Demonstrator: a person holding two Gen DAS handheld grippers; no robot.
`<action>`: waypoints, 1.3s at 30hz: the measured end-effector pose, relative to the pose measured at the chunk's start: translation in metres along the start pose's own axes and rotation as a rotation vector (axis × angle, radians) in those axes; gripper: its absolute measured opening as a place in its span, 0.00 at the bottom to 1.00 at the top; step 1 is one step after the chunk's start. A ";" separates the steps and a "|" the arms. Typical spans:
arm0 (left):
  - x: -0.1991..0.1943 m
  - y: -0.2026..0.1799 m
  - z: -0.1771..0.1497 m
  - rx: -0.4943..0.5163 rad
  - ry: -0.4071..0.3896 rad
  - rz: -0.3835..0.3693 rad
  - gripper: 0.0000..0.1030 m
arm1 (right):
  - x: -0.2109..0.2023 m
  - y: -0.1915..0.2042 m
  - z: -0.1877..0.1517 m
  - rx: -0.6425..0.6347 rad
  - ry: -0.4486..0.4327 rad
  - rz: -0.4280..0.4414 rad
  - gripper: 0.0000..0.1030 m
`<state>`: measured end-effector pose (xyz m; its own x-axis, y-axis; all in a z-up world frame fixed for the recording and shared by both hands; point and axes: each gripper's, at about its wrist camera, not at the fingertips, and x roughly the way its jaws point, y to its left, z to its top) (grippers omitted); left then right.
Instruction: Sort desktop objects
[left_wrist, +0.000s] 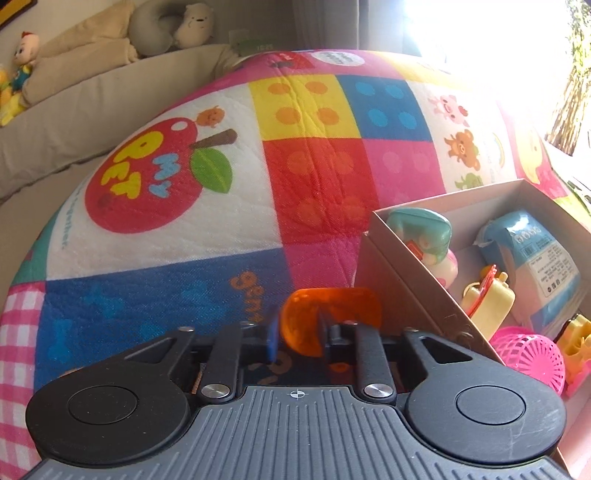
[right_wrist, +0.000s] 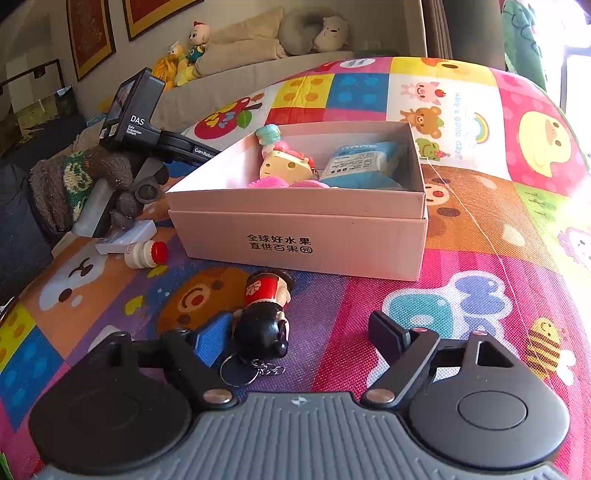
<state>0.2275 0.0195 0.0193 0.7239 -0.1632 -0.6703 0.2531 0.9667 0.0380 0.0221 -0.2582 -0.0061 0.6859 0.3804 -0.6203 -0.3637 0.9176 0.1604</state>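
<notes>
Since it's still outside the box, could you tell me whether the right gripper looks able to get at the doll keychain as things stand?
Probably yes: the right gripper is open, and the doll keychain lies on the mat beside its left finger, with nothing visible between them.

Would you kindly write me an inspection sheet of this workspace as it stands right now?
Surface: colourful patchwork play mat, creased.
Job's things: pink cardboard box holding a blue packet, a pink mesh basket and small toys; doll keychain lying on the mat in front of the box; small red-capped bottle lying to the box's left.
Clutter: white flat object beside the bottle.
Grippers: left gripper shut on an orange translucent piece; right gripper open, its blue pad beside the doll's head.
Cables: nothing seen.
Surroundings: sofa with plush toys; framed pictures; bright window.
</notes>
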 end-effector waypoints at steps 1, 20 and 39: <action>-0.002 0.001 -0.001 -0.007 -0.009 0.004 0.12 | 0.000 0.000 0.000 0.001 -0.001 0.001 0.80; -0.176 -0.010 -0.116 -0.126 -0.055 0.062 0.69 | -0.033 0.029 0.035 -0.097 -0.102 0.027 0.79; -0.210 0.047 -0.193 -0.453 -0.208 0.054 0.97 | 0.216 0.157 0.207 -0.041 0.281 -0.192 0.31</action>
<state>-0.0362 0.1376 0.0187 0.8524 -0.1020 -0.5128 -0.0587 0.9559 -0.2878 0.2436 -0.0078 0.0436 0.5459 0.1496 -0.8244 -0.2738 0.9618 -0.0067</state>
